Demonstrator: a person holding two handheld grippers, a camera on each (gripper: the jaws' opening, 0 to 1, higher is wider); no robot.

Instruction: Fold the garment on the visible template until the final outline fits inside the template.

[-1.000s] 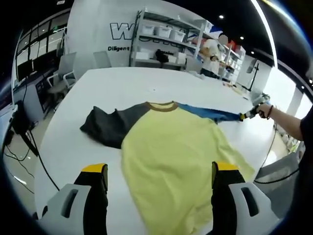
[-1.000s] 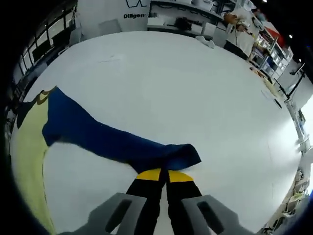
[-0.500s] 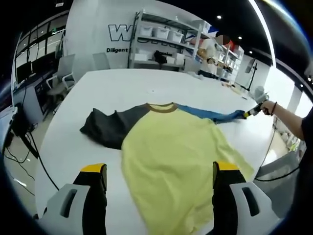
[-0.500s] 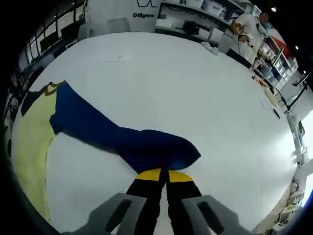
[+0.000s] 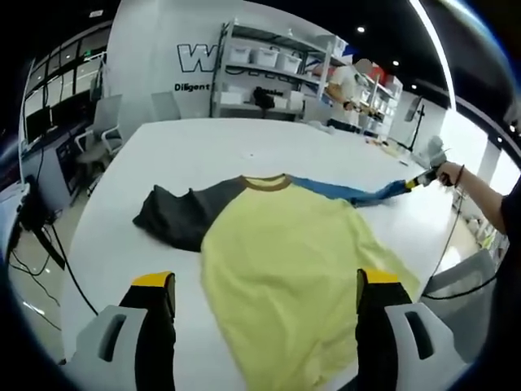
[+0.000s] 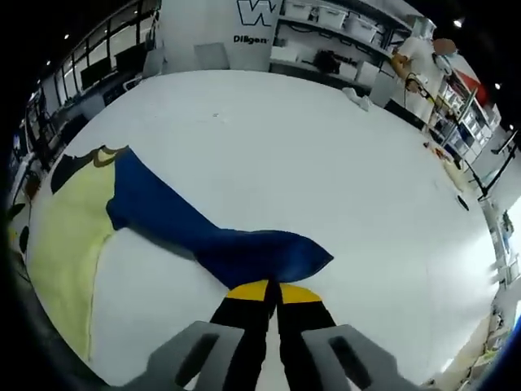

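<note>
While the left gripper hovers with jaws apart, a yellow shirt lies flat on the white table, dark sleeve left, collar pointing away, blue sleeve stretched right, clamped by the right gripper.
</note>
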